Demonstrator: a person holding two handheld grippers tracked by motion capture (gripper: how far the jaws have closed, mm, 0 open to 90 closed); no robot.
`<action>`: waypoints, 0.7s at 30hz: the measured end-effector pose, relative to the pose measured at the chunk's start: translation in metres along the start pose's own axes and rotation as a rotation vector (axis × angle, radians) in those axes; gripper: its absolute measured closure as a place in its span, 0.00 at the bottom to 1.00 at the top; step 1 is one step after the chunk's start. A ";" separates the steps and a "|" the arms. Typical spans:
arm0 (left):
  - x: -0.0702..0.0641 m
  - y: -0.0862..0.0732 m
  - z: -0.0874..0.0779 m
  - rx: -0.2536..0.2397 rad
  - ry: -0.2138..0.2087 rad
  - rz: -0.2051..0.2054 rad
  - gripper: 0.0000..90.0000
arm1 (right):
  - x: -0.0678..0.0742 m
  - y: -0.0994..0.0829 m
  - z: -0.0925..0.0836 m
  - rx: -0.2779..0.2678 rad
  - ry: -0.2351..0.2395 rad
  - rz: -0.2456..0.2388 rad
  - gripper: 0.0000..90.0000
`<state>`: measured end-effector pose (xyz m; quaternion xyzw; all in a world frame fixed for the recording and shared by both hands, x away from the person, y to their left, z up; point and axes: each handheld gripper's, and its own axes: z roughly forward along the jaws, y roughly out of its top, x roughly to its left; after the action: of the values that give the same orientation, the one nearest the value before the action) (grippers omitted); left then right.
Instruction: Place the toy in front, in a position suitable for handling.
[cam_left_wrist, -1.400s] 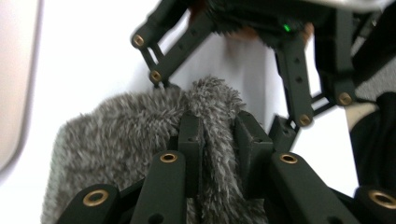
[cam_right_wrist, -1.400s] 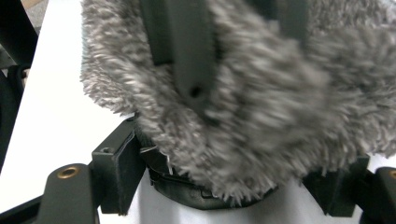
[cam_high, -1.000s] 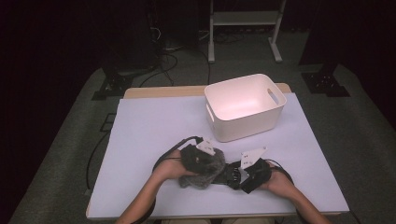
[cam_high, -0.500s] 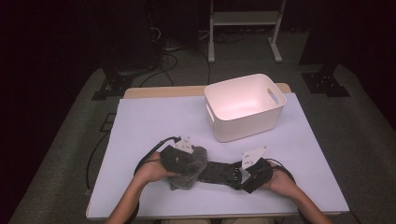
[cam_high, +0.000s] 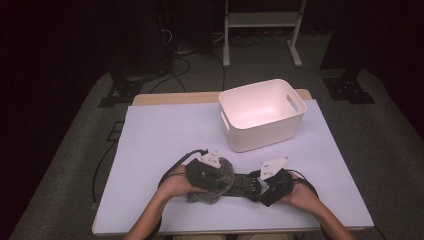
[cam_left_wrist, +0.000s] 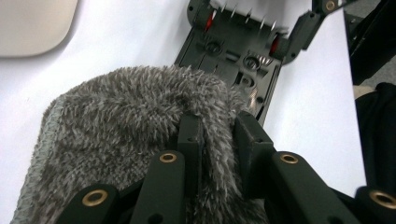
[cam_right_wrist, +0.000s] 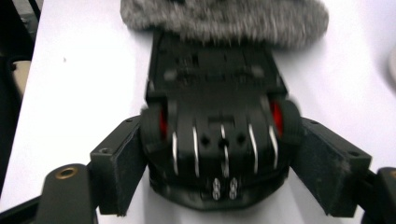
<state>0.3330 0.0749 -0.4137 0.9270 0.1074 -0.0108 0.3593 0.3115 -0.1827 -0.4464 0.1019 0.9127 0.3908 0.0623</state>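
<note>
A person sits at a white worktop (cam_high: 165, 135), a two-jaw gripper in each hand. Between the hands, near the front edge, lies a flat black device (cam_high: 243, 184), a long dark frame with red parts and metal prongs at one end. Its long axis runs left to right across the worktop, from one gripper to the other.

The left gripper (cam_left_wrist: 217, 135) has its jaws nearly pressed together, pinching a fold of a grey fuzzy cloth (cam_left_wrist: 130, 140). The cloth covers the left end of the device and hides it there; in the high view the cloth (cam_high: 220, 181) bunches under the left hand (cam_high: 176, 186).

The right gripper (cam_right_wrist: 229, 172) has its jaws spread wide, one on each side of the device's pronged end (cam_right_wrist: 219, 154). They appear to clamp it by its sides, though blur makes the contact uncertain. The right hand (cam_high: 299, 194) rests low at the worktop.

A white bin (cam_high: 262, 114) stands well behind the device, towards the far right, and looks empty.

The cloth lies straight ahead of the right jaws, along the device, so any pull on it will likely run along that axis, with the left gripper nearer.
</note>
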 end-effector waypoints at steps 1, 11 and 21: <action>0.000 0.002 0.002 0.000 -0.004 0.002 0.83 | 0.001 0.002 0.000 -0.004 -0.005 -0.007 0.23; 0.002 0.014 0.009 0.003 0.014 0.013 0.82 | 0.007 0.021 0.008 -0.017 -0.030 -0.056 0.20; 0.001 0.015 0.008 0.020 0.019 0.025 0.82 | 0.016 0.020 0.006 -0.010 -0.054 -0.106 0.19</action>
<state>0.3374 0.0585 -0.4097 0.9318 0.0990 0.0014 0.3493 0.2999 -0.1612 -0.4364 0.0639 0.9127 0.3888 0.1082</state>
